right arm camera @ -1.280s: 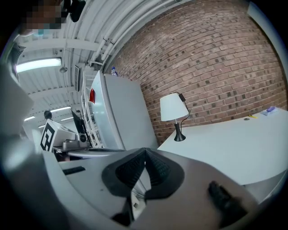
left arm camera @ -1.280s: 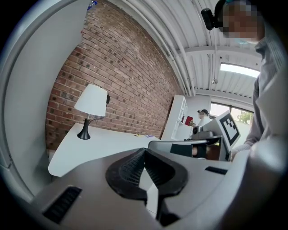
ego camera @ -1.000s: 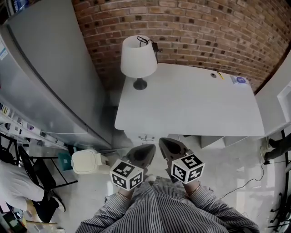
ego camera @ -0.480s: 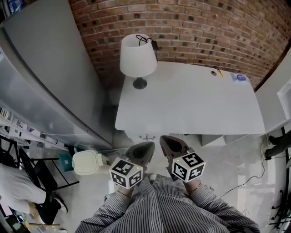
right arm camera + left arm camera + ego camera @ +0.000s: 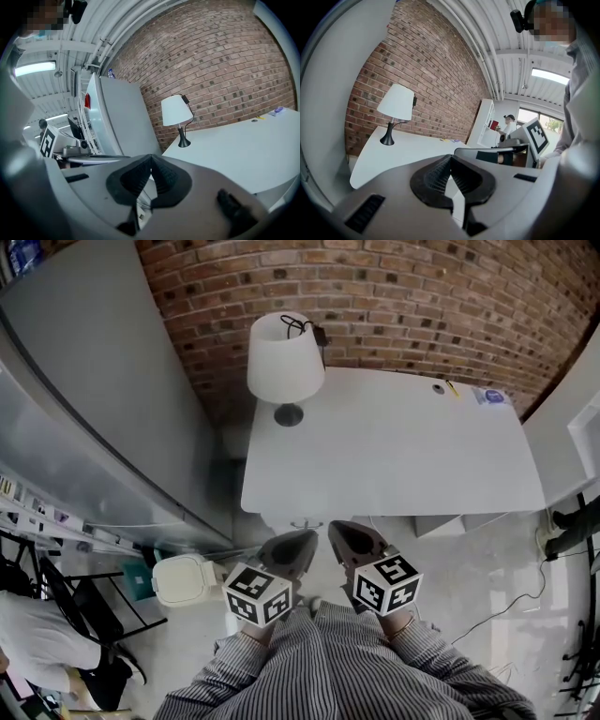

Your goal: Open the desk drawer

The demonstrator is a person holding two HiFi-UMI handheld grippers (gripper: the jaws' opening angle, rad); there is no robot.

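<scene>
A white desk (image 5: 394,451) stands against the brick wall, with a white lamp (image 5: 286,357) on its far left corner. Under the desk's front edge, at the left, a small metal drawer handle (image 5: 305,523) shows; the drawer front looks shut. My left gripper (image 5: 308,538) hovers just short of that handle, jaws shut and empty. My right gripper (image 5: 335,528) is beside it, also shut on nothing. The left gripper view shows the shut left gripper (image 5: 450,157) aimed across the desk (image 5: 408,150) and the lamp (image 5: 396,105). The right gripper (image 5: 151,157) faces the desk (image 5: 243,150) too.
A tall grey cabinet (image 5: 103,399) fills the left. A white lidded bin (image 5: 183,579) and a black chair (image 5: 89,601) stand on the floor at the left. A person in white (image 5: 33,634) is at lower left. A cable (image 5: 511,610) trails right. Small items (image 5: 492,399) lie on the desk's far corner.
My left gripper has edged slightly toward the desk front. The right gripper holds its place. Both stay shut.
</scene>
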